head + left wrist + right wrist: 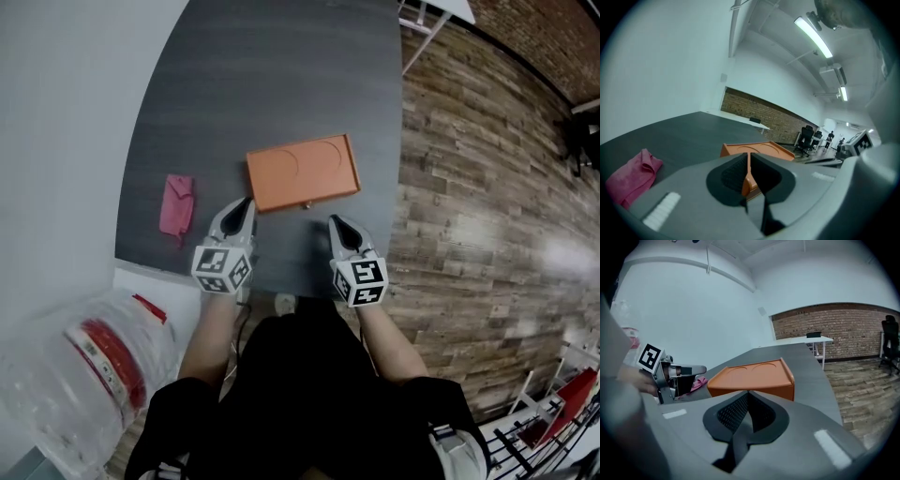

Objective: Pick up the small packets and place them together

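A small crumpled pink packet (176, 206) (633, 176) (698, 382) lies near the left edge of the dark grey table (244, 84). An orange box (302, 173) (759, 149) (752, 378) with two round recesses in its top stands mid-table. My left gripper (247, 206) (749, 157) (704, 367) hovers just before the box's near left corner, to the right of the packet. It is shut and empty, and a sliver of the box shows through its seam. My right gripper (336, 223) (747, 394) sits before the box's near right side, shut with nothing in it.
A clear plastic bag (103, 361) with red and white contents lies at the lower left, off the table. Wooden floor (478, 187) runs along the table's right edge, a white wall along its left. Office chairs (808, 138) stand far off.
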`<state>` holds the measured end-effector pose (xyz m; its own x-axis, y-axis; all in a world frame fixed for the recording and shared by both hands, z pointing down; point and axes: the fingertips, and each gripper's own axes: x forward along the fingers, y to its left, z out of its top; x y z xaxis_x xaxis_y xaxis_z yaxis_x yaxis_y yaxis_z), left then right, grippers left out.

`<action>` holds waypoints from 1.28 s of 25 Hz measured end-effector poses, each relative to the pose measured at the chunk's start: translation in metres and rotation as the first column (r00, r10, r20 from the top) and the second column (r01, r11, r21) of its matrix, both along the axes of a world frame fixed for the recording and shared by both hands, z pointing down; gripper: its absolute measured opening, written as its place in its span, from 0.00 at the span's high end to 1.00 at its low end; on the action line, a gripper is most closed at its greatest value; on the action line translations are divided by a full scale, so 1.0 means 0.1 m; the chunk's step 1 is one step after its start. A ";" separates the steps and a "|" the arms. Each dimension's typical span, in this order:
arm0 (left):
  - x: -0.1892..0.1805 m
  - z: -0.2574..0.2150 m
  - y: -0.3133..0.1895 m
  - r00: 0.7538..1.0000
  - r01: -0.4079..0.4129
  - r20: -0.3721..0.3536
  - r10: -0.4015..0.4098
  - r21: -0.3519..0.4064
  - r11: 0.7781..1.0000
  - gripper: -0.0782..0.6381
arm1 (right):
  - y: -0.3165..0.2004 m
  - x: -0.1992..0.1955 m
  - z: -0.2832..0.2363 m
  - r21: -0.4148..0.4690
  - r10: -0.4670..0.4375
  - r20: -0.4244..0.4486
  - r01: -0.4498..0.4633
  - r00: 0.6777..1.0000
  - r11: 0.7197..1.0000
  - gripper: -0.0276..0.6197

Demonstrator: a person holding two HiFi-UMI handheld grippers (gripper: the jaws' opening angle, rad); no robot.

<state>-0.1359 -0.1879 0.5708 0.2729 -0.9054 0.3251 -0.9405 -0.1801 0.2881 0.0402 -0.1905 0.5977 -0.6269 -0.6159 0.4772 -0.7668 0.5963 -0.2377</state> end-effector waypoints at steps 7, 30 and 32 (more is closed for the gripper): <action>0.03 0.29 -0.12 0.999 -0.031 -0.013 0.030 -0.109 0.994 0.76 | -0.03 -0.18 0.26 -0.058 -0.037 -0.028 0.035 0.999 0.998 0.95; 0.03 0.34 -0.18 0.995 -0.044 -0.091 0.026 -0.198 0.979 0.77 | -0.16 -0.43 0.59 -0.119 -0.007 -0.105 -0.005 0.994 0.993 0.79; 0.03 0.35 -0.18 0.995 -0.045 -0.095 0.026 -0.204 0.978 0.77 | -0.17 -0.42 0.59 -0.118 0.004 -0.106 -0.017 0.994 0.993 0.79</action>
<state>-0.1327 -0.2059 0.6055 0.3407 -0.8111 0.4754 -0.9025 -0.1405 0.4072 -0.0022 -0.2071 0.6568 -0.5630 -0.5573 0.6103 -0.7973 0.5608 -0.2233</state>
